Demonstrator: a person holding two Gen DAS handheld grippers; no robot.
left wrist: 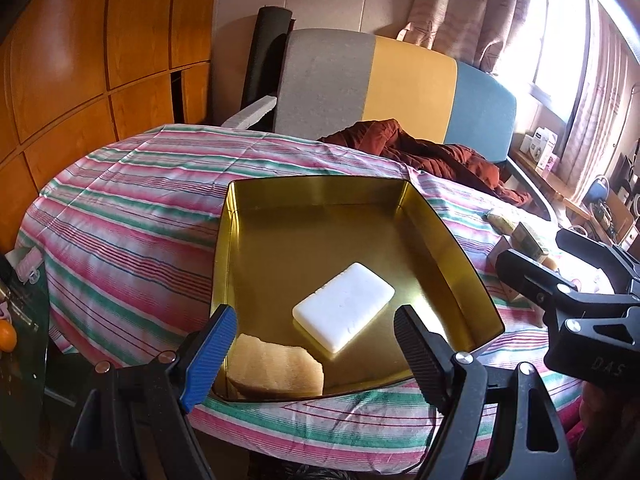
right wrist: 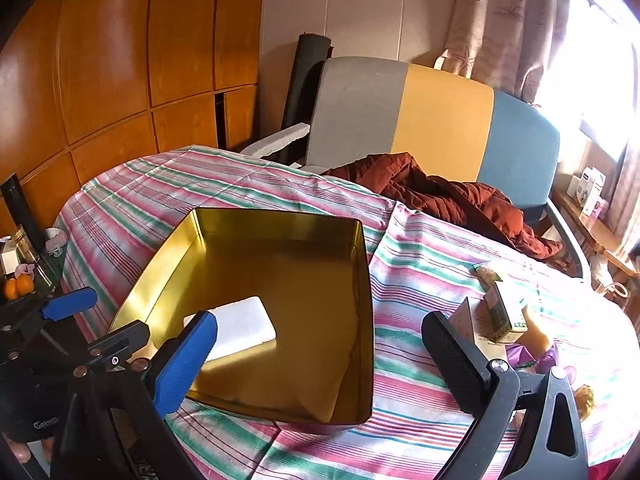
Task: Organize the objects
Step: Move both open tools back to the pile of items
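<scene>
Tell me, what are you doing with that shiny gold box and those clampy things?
A person holds two tools over a table with a striped cloth. Both the left tool and the right tool are open and hold nothing. The gold tin already has a white soap bar and a tan sponge-like piece lying in it. More small packets lie on the cloth to the tin's right, not yet put in.
</scene>
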